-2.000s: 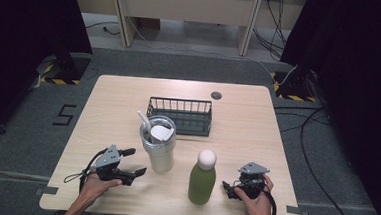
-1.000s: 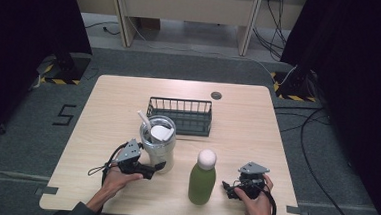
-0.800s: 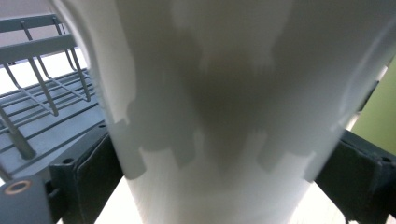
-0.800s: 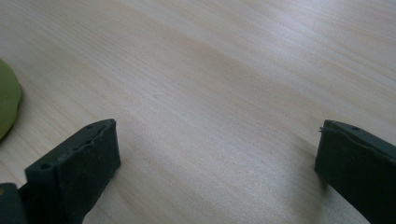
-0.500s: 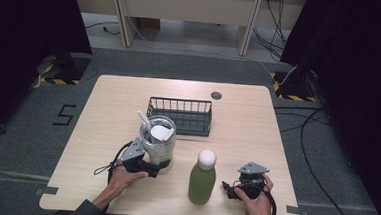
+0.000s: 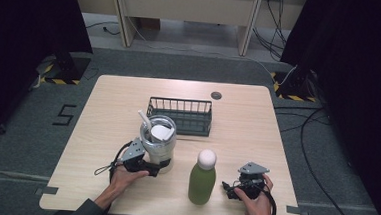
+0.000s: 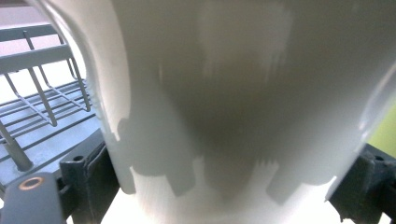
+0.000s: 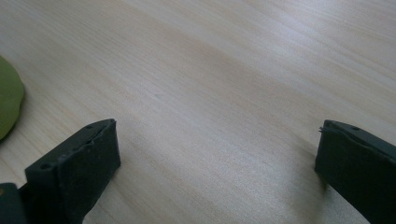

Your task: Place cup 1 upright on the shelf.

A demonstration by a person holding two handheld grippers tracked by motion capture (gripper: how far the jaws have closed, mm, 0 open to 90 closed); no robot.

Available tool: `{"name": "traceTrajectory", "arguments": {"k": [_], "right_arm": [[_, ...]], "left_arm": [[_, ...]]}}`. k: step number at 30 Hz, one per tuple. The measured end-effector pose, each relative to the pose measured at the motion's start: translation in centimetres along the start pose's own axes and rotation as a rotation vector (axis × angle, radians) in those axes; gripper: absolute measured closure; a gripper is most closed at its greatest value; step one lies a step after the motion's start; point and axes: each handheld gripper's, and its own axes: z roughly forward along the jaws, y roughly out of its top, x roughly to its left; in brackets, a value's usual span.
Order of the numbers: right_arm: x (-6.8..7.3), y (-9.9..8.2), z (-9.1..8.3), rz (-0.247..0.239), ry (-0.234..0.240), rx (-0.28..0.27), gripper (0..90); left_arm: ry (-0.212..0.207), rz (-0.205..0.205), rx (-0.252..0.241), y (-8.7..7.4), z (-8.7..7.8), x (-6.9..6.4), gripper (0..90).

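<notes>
A clear tumbler with a white lid and a white straw stands left of centre on the wooden table. My left gripper is open at its base, one jaw on each side. In the left gripper view the tumbler bulks close between the jaws of the left gripper. A green bottle with a white cap stands upright to the right. My right gripper rests low on the table just right of the bottle, open with bare wood between its jaws; the bottle's green edge lies to its left.
A black wire basket sits just behind the tumbler, and its bars show left of the tumbler. A small dark round disc lies near the table's far edge. Dark curtains stand at both sides.
My left gripper has slid right across the table from the front left until its jaws stand around the tumbler's base. The right gripper, bottle and basket have stayed put.
</notes>
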Motion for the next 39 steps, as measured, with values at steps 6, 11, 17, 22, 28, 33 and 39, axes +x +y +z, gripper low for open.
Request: {"name": "traceTrajectory", "arguments": {"k": [6,11,17,22,28,33,39], "right_arm": [[0.0,0.0,0.0,0.0,0.0,0.0,0.4],[0.0,0.0,0.0,0.002,0.001,0.002,0.4],[0.0,0.0,0.0,-0.002,0.002,0.0,0.4],[0.0,0.0,0.0,-0.002,0.002,0.001,0.4],[0.0,0.0,0.0,-0.001,0.002,0.0,0.4],[0.0,0.0,0.0,-0.002,0.004,-0.001,0.4],[0.0,0.0,0.0,-0.002,0.004,0.0,0.4]], "left_arm": [[-0.014,-0.026,-0.005,0.3,0.1,0.4,11.1],[-0.003,-0.004,-0.008,1.1,0.0,0.6,11.2],[-0.001,-0.005,-0.007,2.4,-0.1,1.0,11.2],[0.002,0.008,-0.019,3.5,0.0,1.2,11.2],[0.0,0.015,-0.03,5.3,0.3,1.4,11.2],[0.003,0.036,-0.018,6.5,0.4,1.6,11.2],[0.004,0.049,-0.017,8.2,0.9,2.2,11.2]]}}
